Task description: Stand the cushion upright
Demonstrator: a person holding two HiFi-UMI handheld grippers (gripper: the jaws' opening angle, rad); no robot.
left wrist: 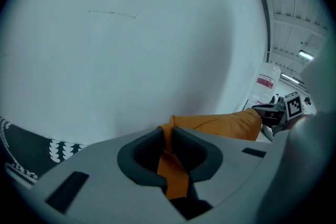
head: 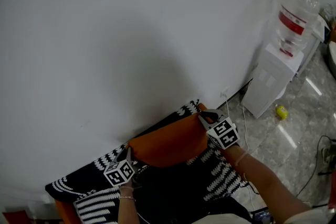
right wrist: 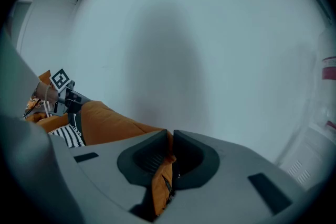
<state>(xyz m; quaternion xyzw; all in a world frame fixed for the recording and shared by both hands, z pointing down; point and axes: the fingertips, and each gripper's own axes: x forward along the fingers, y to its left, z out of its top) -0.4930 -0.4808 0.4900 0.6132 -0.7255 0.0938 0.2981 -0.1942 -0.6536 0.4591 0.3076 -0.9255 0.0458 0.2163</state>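
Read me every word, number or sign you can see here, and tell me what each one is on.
No text here is readable.
Red label on the water bottle: too blurred to read.
Marker cubes: black-and-white square patterns only, no letters or numbers.

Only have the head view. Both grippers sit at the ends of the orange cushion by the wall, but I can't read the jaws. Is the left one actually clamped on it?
Observer: Yes. The left gripper view shows the left gripper closed on a fold of the orange cushion, with fabric pinched between its jaws.
Operator: And the right one?
Observer: Same. In the right gripper view, the right gripper pinches the cushion's edge. The fabric hangs down between its jaws, with what looks like a zipper along it.
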